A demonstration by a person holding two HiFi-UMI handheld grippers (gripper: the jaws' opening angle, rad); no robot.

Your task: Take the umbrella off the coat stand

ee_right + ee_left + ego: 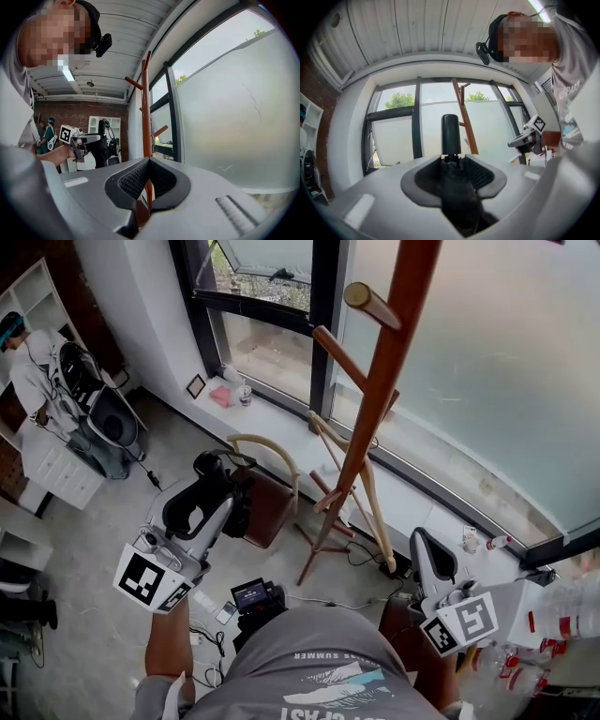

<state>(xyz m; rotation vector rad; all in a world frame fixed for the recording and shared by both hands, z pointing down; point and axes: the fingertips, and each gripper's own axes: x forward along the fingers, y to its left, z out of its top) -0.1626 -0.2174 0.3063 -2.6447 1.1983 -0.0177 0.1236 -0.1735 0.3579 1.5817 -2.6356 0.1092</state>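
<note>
The wooden coat stand [375, 399] rises in front of the window, its pegs bare, and it also shows in both gripper views as a brown pole [464, 122] [146, 112]. My left gripper [202, 498] [452, 161] is to the left of the stand, away from it, shut on a folded black umbrella [214, 465]. The umbrella's black handle [451, 133] sticks out beyond the jaws. My right gripper [429, 554] [149, 161] hangs to the right of the stand's base, its jaws together with nothing in them.
A chair [267, 507] with a brown seat and curved wooden back stands between my left gripper and the stand. A black device [255, 594] lies on the floor near my body. Bottles [562, 615] crowd the right edge. Another person [28, 362] stands by white shelves at far left.
</note>
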